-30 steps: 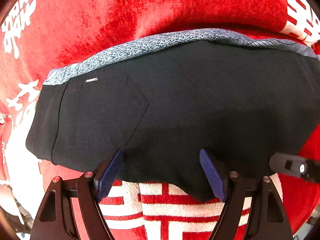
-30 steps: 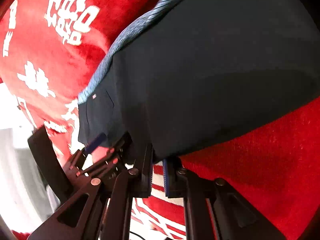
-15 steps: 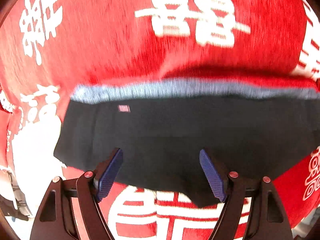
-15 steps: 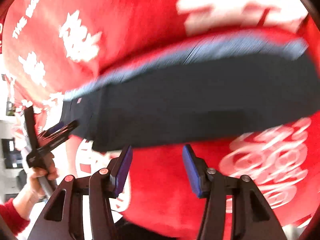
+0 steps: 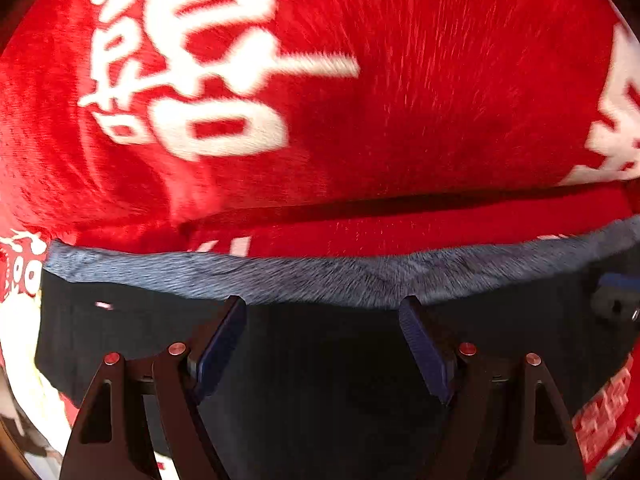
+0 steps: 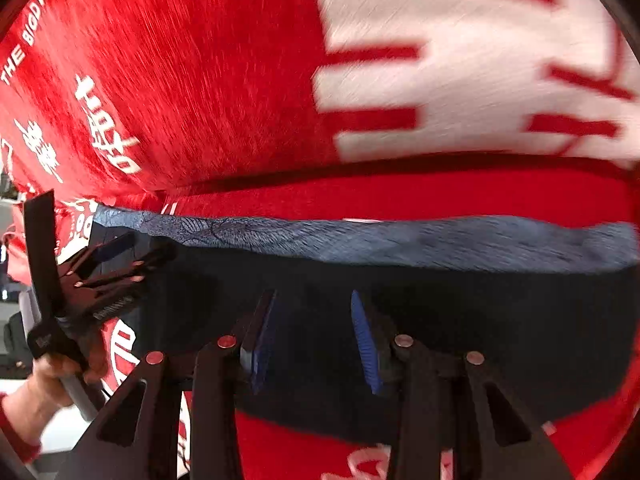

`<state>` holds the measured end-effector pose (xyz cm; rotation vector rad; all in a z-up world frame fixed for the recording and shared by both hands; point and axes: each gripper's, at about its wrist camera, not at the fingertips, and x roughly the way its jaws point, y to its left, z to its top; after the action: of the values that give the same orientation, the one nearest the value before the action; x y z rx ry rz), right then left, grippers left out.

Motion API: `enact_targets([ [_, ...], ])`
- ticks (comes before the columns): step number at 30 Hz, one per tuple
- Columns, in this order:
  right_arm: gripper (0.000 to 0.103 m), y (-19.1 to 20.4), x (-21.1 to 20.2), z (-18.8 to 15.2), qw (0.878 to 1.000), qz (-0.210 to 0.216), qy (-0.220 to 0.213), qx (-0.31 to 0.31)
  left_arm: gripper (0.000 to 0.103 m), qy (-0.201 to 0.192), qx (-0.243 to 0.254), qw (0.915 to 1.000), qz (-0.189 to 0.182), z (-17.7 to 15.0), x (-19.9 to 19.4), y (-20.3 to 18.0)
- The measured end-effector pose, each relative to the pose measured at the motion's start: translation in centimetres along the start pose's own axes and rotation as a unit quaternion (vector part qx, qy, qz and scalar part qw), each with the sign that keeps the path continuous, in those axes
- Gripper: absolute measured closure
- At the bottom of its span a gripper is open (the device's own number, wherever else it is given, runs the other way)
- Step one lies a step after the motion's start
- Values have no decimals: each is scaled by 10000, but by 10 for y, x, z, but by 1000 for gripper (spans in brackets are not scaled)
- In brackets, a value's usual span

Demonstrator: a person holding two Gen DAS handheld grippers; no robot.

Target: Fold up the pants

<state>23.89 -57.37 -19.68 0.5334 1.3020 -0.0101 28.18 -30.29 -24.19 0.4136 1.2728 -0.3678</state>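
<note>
Pants (image 5: pixel 320 380), black with a grey-blue waistband (image 5: pixel 320 280), lie folded into a wide band directly under the left gripper (image 5: pixel 322 312) in the left wrist view. Its blue pads (image 5: pixel 218 344) stand wide apart with nothing pinched between them; the waistband runs just ahead of the fingertips. At the right edge a tip of the right gripper (image 5: pixel 616 300) peeks in over the same cloth. To my eye the step in hand is a re-grip along the waistband edge for another fold, so both sides should take cloth at matching places, close to the band, and catch every layer so the stack does not slide apart when lifted.

From the right wrist view, the right gripper (image 6: pixel 314 300) hovers over the black cloth with its pads partway apart. Its jaws have just been closing a little, yet the frame shows only the fabric beneath them, not clamped. The waistband (image 6: pixel 360 240) lies just beyond its tips. Far to its left the left gripper (image 6: pixel 116 264) hangs over the end of the pants, carried by the person's hand (image 6: pixel 48 380) with a red sleeve (image 6: pixel 16 436) at the wrist.

Beneath everything is a plush red blanket (image 6: pixel 200 80) printed with large white characters, with a crease just beyond the waistband. Whether it covers a worktop or a bed I cannot tell. Pale, blurred room clutter shows only at the left margin.
</note>
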Motion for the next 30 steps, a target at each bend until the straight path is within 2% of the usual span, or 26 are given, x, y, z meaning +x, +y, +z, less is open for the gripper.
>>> enact_targets([
  [3, 65, -15, 18, 12, 9998, -151, -133, -5, 23, 5, -265, 9996, 101, 5, 18, 1],
  [5, 72, -36, 14, 16, 9991, -255, -308, 131, 23, -100, -400, 9983, 415, 9, 22, 7],
  [6, 72, -48, 10, 17, 9978, -493, -373, 237, 23, -30, -508, 9972, 551, 12, 26, 15],
  [8, 72, -83, -2, 18, 9934, -838, -460, 627, 23, 112, -782, 9953, 567, 15, 30, 31],
  [10, 72, -111, -20, 15, 9891, -934, -500, 1020, 23, 229, -972, 9931, 611, 18, 26, 45],
  [14, 65, -111, -58, -1, 9866, -1081, -797, 923, 23, -9, -611, 9957, 702, 17, 5, 39],
  [16, 61, -112, -66, -9, 9852, -1165, -877, 900, 23, 5, -434, 9969, 651, 13, 3, 26],
  [19, 59, -141, -55, -24, 9781, -1636, -598, 1141, 23, 236, -297, 9964, 753, 2, 19, 11],
  [20, 60, -156, -53, -32, 9747, -1714, -585, 1309, 21, 89, -333, 9965, 763, 0, 19, 11],
  [21, 63, -165, -58, -39, 9739, -1596, -730, 1439, 15, 32, -324, 9963, 798, -1, 19, 12],
  [23, 63, -170, -71, -48, 9693, -1648, -790, 1645, 15, 90, -374, 9966, 729, -7, 20, 20],
  [24, 60, -168, -76, -53, 9681, -1732, -801, 1621, 15, 156, -414, 9965, 706, -8, 17, 25],
  [30, 59, -161, -96, -72, 9651, -1961, -922, 1471, 15, 228, -430, 9928, 1091, -31, 0, 59],
])
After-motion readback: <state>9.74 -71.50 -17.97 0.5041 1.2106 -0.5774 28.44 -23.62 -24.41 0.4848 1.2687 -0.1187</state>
